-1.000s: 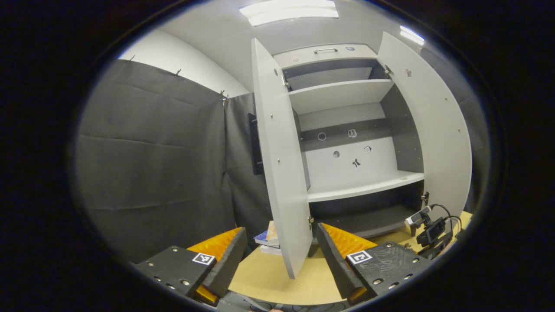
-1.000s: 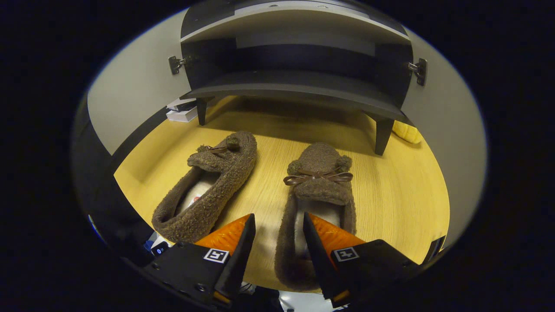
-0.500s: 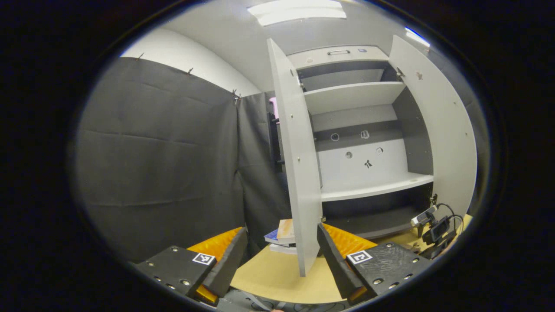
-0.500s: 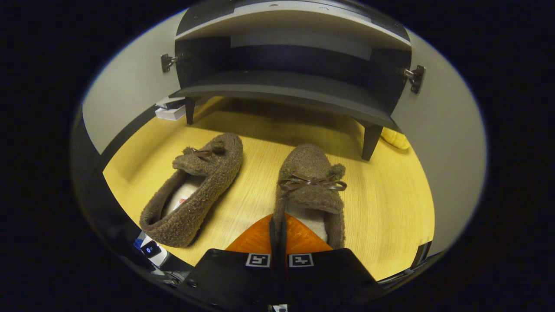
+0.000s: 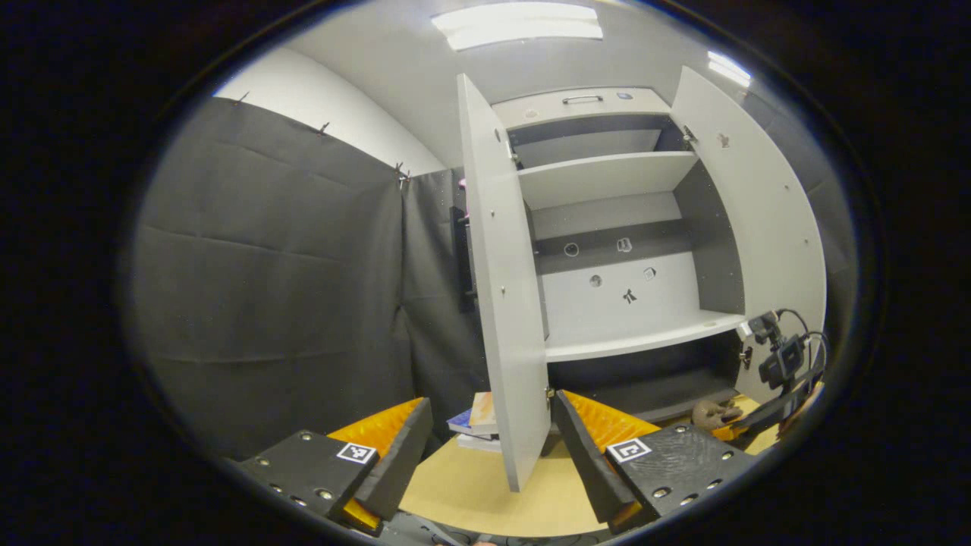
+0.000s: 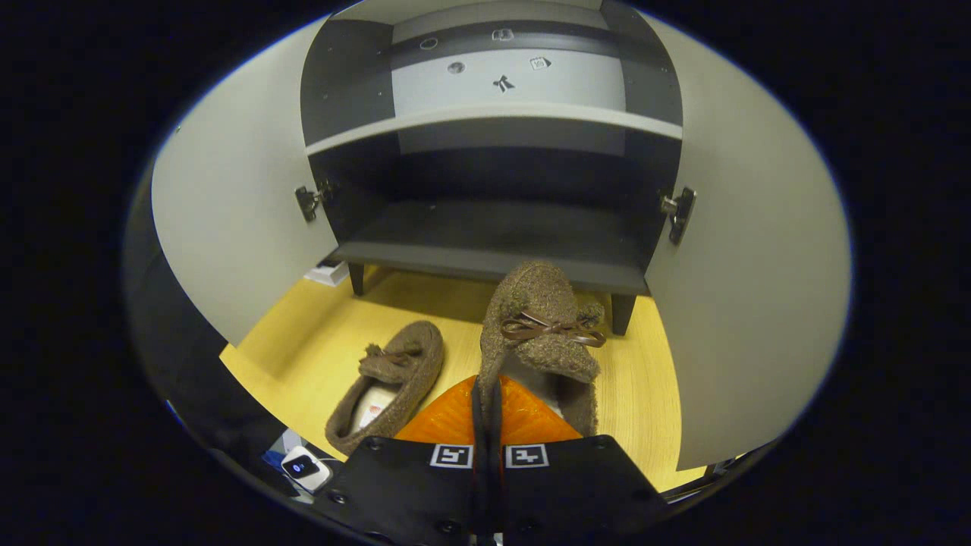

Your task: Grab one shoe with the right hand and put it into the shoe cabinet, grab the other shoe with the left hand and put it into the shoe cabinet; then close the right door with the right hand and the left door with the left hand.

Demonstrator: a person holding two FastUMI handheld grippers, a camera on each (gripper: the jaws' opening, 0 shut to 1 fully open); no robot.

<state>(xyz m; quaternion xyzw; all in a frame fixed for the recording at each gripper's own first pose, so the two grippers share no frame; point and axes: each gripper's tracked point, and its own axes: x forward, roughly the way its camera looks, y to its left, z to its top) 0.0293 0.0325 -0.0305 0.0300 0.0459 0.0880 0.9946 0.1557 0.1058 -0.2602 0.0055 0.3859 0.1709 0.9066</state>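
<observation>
The held shoe (image 6: 540, 326) sticks out straight ahead of the right gripper (image 6: 485, 409), whose fingers are pinched together on the shoe's heel-side wall, toe pointing away toward the cabinet (image 6: 485, 227). The shoe is raised off the floor (image 6: 318, 349), its toe level with the front edge of the bottom shelf (image 6: 493, 265), right before the opening. Below and to the left of the gripper, the other shoe (image 6: 391, 379) lies on the floor, toe also toward the cabinet, apart from the held one. Ahead, both doors stand open: the left door (image 6: 235, 220) to the gripper's left, the right door (image 6: 751, 265) to its right, leaving the way to the bottom shelf free. A small device (image 6: 303, 464) lies at the lower left, near the gripper body.

The left gripper (image 5: 489, 432) is held level, higher up, its fingers spread wide with nothing between them. The left door's edge (image 5: 504, 303) stands just ahead between its fingers, and some books (image 5: 478, 417) lie on the floor behind that door. To its far right, the right gripper (image 5: 740, 425) shows low before the cabinet with the brown shoe at its tip.
</observation>
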